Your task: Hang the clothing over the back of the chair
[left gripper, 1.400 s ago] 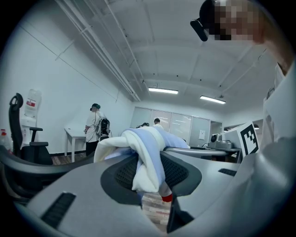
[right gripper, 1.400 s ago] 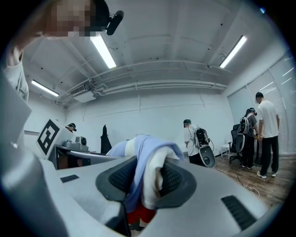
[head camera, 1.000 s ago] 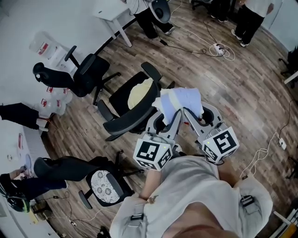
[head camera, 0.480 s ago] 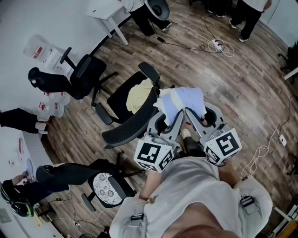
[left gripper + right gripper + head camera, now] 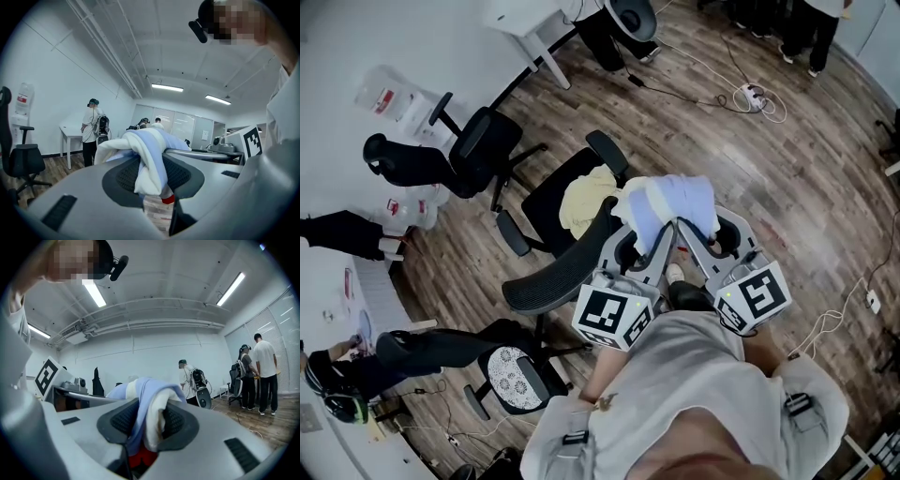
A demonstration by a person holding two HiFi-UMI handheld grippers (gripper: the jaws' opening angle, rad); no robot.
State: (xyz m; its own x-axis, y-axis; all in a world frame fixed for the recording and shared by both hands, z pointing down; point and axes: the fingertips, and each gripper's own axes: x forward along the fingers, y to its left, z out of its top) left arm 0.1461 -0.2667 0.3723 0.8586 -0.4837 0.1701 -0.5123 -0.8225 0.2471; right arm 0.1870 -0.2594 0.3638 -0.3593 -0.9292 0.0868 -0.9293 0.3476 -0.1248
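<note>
The clothing [image 5: 673, 202], a pale blue and white bundle, hangs between my two grippers just right of the black mesh office chair [image 5: 551, 274]. My left gripper [image 5: 649, 236] is shut on the bundle's left part, and the cloth [image 5: 146, 159] fills the left gripper [image 5: 152, 177] in its own view. My right gripper [image 5: 694, 230] is shut on the right part, with cloth [image 5: 149, 414] pinched in the right gripper [image 5: 150, 423]. The chair's back curves below and left of the bundle. A yellow cloth [image 5: 585, 197] lies on its seat.
A second black chair [image 5: 478, 142] stands at the upper left, and another with a patterned seat [image 5: 512, 375] at the lower left. A white table [image 5: 525, 17] and people stand at the top. Cables and a power strip [image 5: 756, 94] lie on the wood floor.
Both grippers have carried the bundle a little forward alongside the chair, whose back now sits lower in the head view. Both grips look the same.
</note>
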